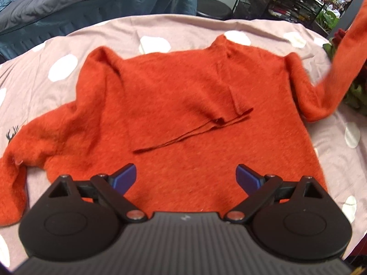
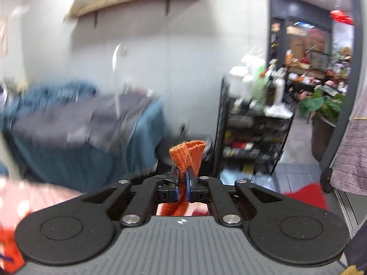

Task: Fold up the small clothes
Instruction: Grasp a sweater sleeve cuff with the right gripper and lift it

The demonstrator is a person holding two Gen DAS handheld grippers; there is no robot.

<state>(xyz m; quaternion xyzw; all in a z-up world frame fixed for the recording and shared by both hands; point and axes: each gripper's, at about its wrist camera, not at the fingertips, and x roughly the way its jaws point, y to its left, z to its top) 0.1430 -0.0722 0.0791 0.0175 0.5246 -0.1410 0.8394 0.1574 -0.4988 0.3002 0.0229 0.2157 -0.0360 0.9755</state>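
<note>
An orange fuzzy sweater lies spread on the dotted pink sheet, with a flap of its fabric folded over its middle. Its left sleeve rests flat at the left. Its right sleeve is lifted off the sheet and rises to the upper right edge of the left wrist view. My left gripper hovers open above the sweater's lower hem, nothing between its blue pads. My right gripper is shut on the ribbed cuff of that sleeve, held high and facing the room.
A bed with blue and grey covers stands beyond the sheet. A black stool and a black shelf rack full of items stand at the back right. Green plants sit by the sheet's right edge.
</note>
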